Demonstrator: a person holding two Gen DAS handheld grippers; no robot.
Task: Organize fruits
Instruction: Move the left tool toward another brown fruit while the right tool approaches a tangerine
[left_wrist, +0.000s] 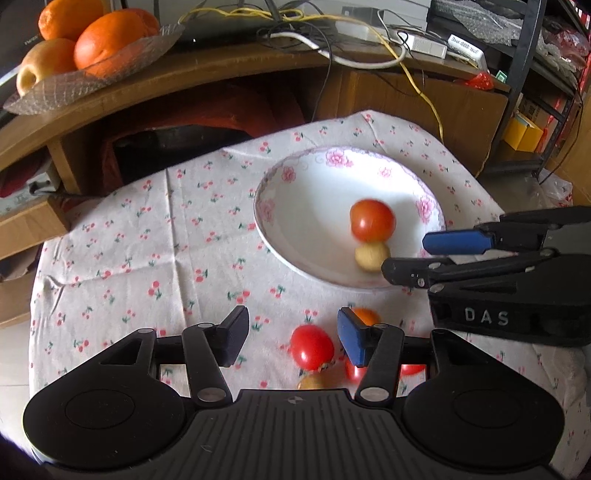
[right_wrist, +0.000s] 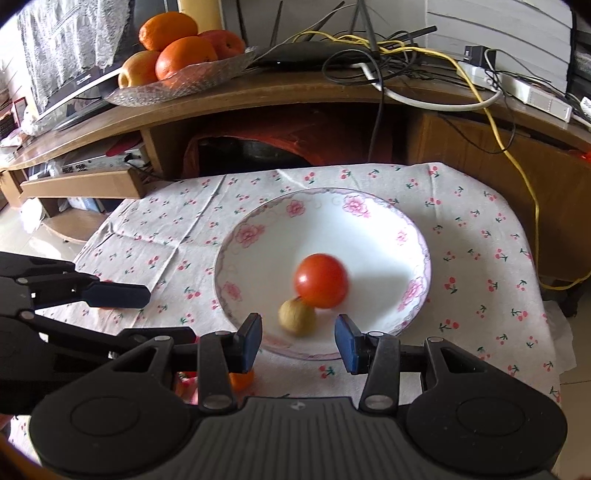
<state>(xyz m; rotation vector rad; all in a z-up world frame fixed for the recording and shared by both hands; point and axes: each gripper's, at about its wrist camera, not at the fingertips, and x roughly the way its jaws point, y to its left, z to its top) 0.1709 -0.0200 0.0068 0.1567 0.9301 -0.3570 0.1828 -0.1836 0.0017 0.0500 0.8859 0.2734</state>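
A white bowl (left_wrist: 266, 192) (right_wrist: 236, 258) with pink flowers stands on the cherry-print cloth (left_wrist: 147, 240). Inside it lie a blurred red tomato (left_wrist: 373, 219) (right_wrist: 321, 280) and a small tan fruit (left_wrist: 371, 254) (right_wrist: 297, 317), touching. My right gripper (right_wrist: 300, 341) (left_wrist: 417, 254) hangs open at the bowl's near rim, holding nothing. My left gripper (left_wrist: 293, 336) (right_wrist: 162, 314) is open low over the cloth in front of the bowl. A red tomato (left_wrist: 312, 347) lies between its fingers. A small orange fruit (left_wrist: 365, 315) (right_wrist: 242, 380), more red fruit (left_wrist: 354, 371) and a tan one (left_wrist: 314, 382) lie partly hidden beside it.
Behind the small table runs a curved wooden desk (left_wrist: 221, 70) (right_wrist: 295, 96). It carries a glass dish of oranges and an apple (left_wrist: 92, 74) (right_wrist: 177, 85), a router and tangled cables (left_wrist: 369, 44). The cloth drops off at the table's left and right edges.
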